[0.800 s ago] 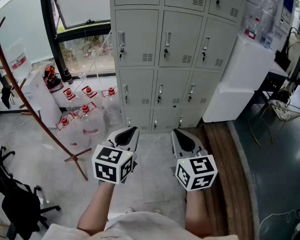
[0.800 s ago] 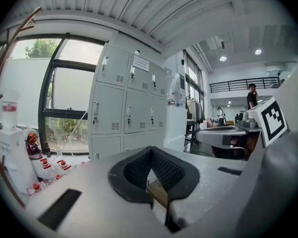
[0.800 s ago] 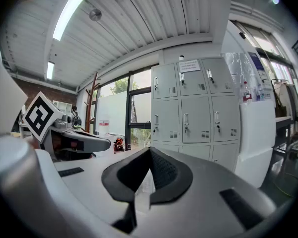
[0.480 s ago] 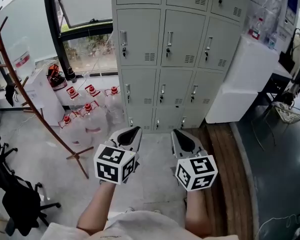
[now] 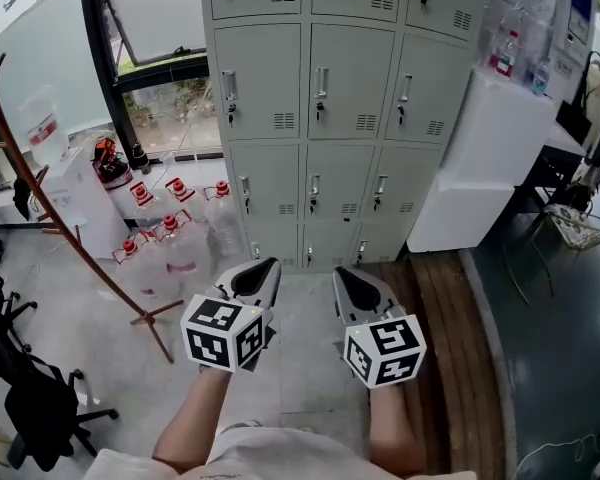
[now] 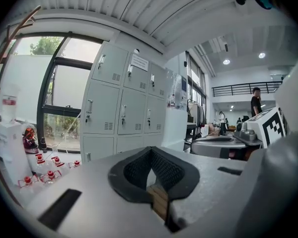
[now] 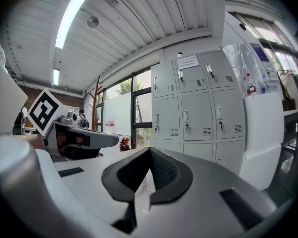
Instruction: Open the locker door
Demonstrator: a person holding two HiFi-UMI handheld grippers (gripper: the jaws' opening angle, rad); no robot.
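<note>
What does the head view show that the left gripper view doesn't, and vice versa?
Head view only: the person's forearms and a black chair at the left.
Left gripper view only: the ceiling, a railing and people far back.
Both: the lockers, the red-capped bottles, the window and the right gripper.

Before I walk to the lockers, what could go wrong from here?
1. The left gripper and right gripper are both shut and empty. Shut jaws may slide off a small door handle.
2. The water bottles and the coat rack stand just left of the lockers. A step that way may trip you.
3. The white cabinet stands close by the right column, so a door there may hit it.
</note>
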